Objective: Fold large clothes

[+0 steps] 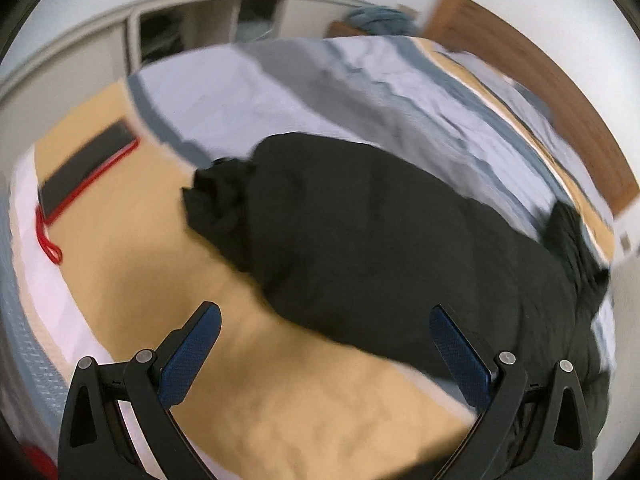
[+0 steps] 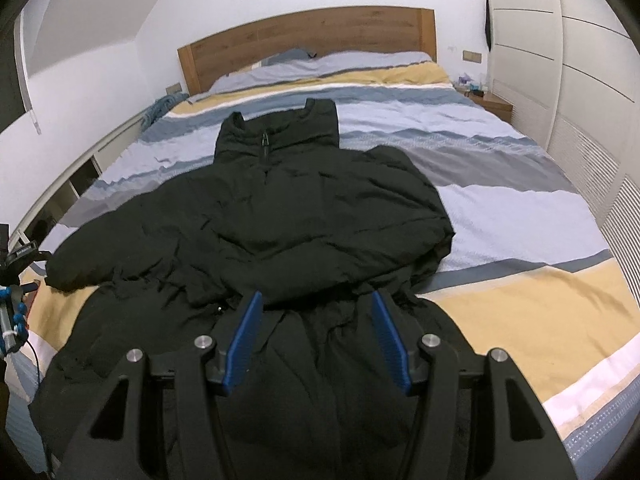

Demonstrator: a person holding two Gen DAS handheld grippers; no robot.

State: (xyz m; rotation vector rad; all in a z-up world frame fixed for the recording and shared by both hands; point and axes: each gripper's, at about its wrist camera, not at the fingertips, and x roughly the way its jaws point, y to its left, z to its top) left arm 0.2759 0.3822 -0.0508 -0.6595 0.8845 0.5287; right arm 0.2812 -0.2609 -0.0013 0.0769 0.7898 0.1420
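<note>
Black puffer jacket (image 2: pixel 280 216) lying spread on striped bed (image 2: pixel 500 208), both grippers hovering over it with nothing held.

Right gripper (image 2: pixel 316 340) is hanging over the jacket's lower part, blue fingers (image 2: pixel 245 344) standing apart, nothing pinched; collar and zip are lying beyond the fingers toward the wooden headboard (image 2: pixel 304 32). Left gripper (image 1: pixel 324 354) is showing fingers (image 1: pixel 192 354) wide and empty over the yellow stripe, jacket (image 1: pixel 380 248) lying just ahead and right of them, blurred; a red-edged dark flat item (image 1: pixel 86 174) is sitting far left.

Black jacket (image 2: pixel 280 216) on a bedspread (image 2: pixel 500 208) striped blue, grey, yellow — wooden-brown headboard (image 2: pixel 304 30).
</note>
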